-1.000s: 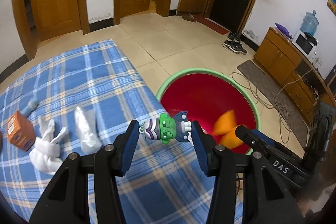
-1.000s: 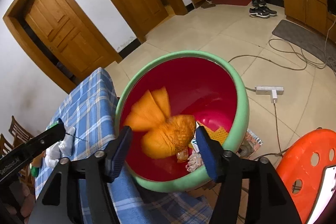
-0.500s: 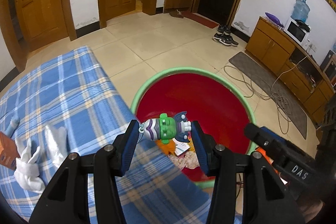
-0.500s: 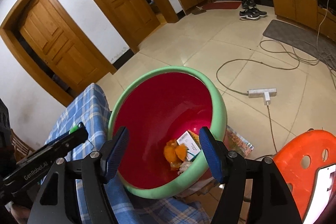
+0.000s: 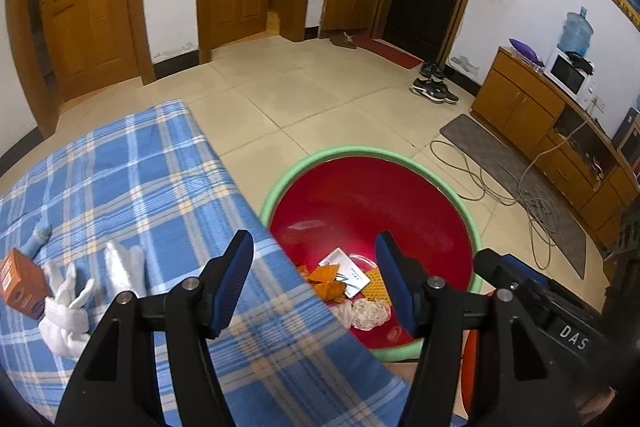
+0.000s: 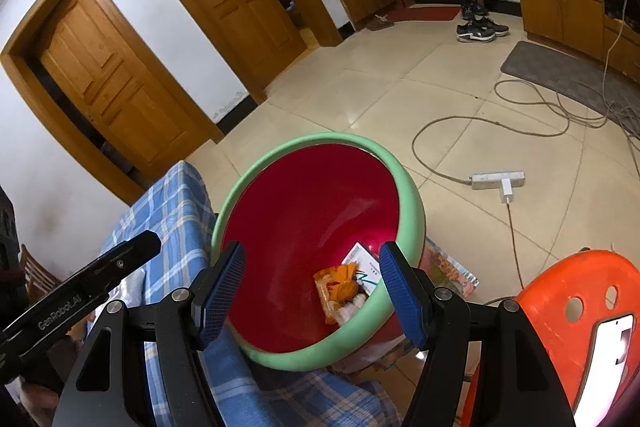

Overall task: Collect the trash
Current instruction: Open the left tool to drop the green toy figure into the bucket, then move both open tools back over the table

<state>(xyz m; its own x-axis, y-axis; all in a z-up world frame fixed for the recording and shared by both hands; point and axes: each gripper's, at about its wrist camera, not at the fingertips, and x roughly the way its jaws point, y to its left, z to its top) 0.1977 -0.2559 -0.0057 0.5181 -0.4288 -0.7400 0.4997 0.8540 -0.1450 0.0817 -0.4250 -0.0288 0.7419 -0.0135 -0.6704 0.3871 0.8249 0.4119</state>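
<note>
The red bin with a green rim (image 5: 360, 149) stands on the floor beside the blue plaid table (image 5: 132, 187). Inside it lie an orange wrapper (image 5: 328, 279), a white card (image 5: 347, 269) and crumpled paper (image 5: 366, 313). My left gripper (image 5: 312, 247) hovers over the bin's near edge, its jaws opening with nothing between them. My right gripper (image 6: 312, 259) hangs open above the same bin (image 6: 412, 205), also holding nothing. On the table's left part lie a white tissue wad (image 5: 66, 315), an orange box (image 5: 20, 283), a clear wrapper (image 5: 120, 267) and a pale blue scrap (image 5: 38, 237).
An orange plastic stool (image 6: 560, 299) stands right of the bin. A power strip (image 6: 496, 181) and loose cables (image 5: 532, 195) lie on the tiled floor. Shoes (image 5: 434, 91) sit by the black door, and a wooden cabinet (image 5: 532, 111) lines the right wall.
The green toy figure that my left gripper held is gone from its jaws, which stand wider. The orange wrapper that was falling from my right gripper now rests in the bin.
</note>
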